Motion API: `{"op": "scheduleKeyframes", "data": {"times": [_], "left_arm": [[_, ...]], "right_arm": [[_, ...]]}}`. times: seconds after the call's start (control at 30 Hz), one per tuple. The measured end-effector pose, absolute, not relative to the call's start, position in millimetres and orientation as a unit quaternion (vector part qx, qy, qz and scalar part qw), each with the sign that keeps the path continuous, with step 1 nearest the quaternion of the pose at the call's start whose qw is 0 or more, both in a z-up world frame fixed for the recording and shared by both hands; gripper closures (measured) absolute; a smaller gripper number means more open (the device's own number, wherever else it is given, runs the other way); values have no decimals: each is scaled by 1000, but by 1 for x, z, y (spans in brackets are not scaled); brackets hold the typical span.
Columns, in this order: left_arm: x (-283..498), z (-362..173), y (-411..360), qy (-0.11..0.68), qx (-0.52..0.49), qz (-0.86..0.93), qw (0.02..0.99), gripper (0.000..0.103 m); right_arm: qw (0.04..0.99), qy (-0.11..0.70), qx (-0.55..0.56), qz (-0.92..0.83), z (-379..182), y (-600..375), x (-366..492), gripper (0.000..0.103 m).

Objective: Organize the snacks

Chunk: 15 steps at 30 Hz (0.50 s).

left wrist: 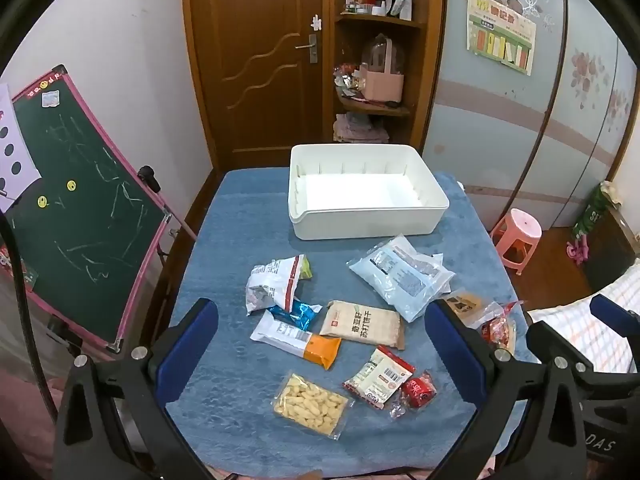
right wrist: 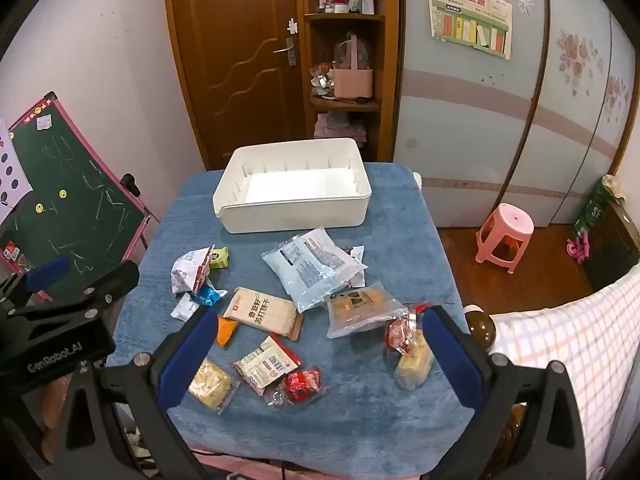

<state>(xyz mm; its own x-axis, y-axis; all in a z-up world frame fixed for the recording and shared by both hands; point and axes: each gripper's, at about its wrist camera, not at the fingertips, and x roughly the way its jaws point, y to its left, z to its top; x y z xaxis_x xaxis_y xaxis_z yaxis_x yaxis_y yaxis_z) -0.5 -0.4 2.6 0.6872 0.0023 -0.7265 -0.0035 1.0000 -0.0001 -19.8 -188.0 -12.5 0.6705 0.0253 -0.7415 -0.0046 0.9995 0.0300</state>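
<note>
Both the left claw [left wrist: 320, 354] and the right claw [right wrist: 320, 354] hang spread wide and hold nothing above the blue-covered counter [left wrist: 240, 216], where the snacks lie loose in front of the white bin [left wrist: 366, 216], which has nothing in it yet. A sensible start is the tan cracker pack [left wrist: 362, 324] in the middle: come down with a finger on each long edge, close gently so the crackers don't crush, and lift clear of the orange-ended pack [left wrist: 296, 340] just beside it before carrying it to the bin
</note>
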Motion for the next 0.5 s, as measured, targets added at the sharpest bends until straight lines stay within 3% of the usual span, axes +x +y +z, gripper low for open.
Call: {"op": "scheduleKeyframes", "data": {"times": [0.5], "left_arm": [[2, -3, -3, 400, -15, -11, 916, 0]], "right_arm": [[912, 410, 10, 6, -12, -188, -18, 1]]}}
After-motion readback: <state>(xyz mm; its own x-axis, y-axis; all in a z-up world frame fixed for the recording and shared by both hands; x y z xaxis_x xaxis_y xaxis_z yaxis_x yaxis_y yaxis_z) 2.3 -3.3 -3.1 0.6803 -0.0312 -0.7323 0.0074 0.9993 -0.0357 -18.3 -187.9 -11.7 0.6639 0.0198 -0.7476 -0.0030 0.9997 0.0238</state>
